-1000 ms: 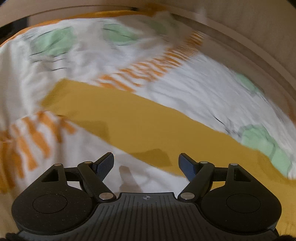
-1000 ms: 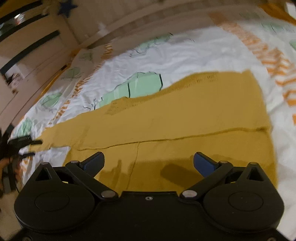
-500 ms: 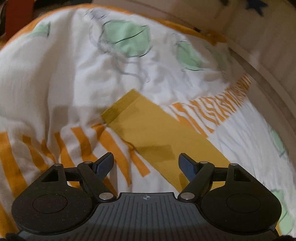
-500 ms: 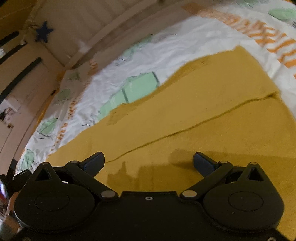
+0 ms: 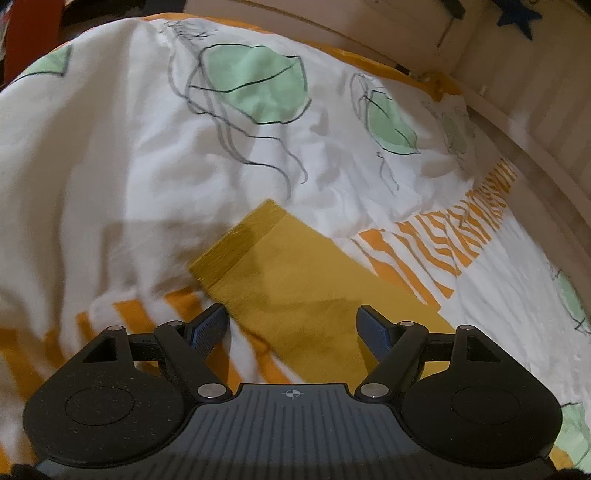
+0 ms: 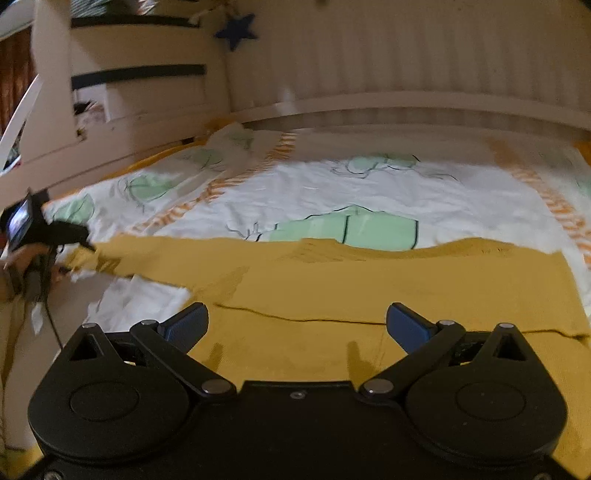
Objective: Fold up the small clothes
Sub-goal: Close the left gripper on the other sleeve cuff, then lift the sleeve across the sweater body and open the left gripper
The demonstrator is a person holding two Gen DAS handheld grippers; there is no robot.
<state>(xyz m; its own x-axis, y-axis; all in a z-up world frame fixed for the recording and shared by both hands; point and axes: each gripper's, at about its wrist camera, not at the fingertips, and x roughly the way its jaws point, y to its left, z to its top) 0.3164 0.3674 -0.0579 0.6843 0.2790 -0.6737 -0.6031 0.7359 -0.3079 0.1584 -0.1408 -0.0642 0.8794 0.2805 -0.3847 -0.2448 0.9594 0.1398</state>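
Note:
A mustard-yellow knitted sweater lies flat on the bed, its body spread wide and one sleeve stretched to the left. In the left wrist view the sleeve runs up to its ribbed cuff. My left gripper is open and empty, just above the sleeve, with the cuff ahead of it. It also shows in the right wrist view at the sleeve's end. My right gripper is open and empty over the sweater's near part, by a fold line.
The bed cover is white with green jellyfish and orange stripes. A pale slatted bed rail runs along the far side. A cabinet with dark slots stands at the far left, and a blue star hangs on the wall.
My left gripper has slid along the sleeve to its cuff end. My right gripper has tilted up and now looks across the whole sweater. Both stayed open.

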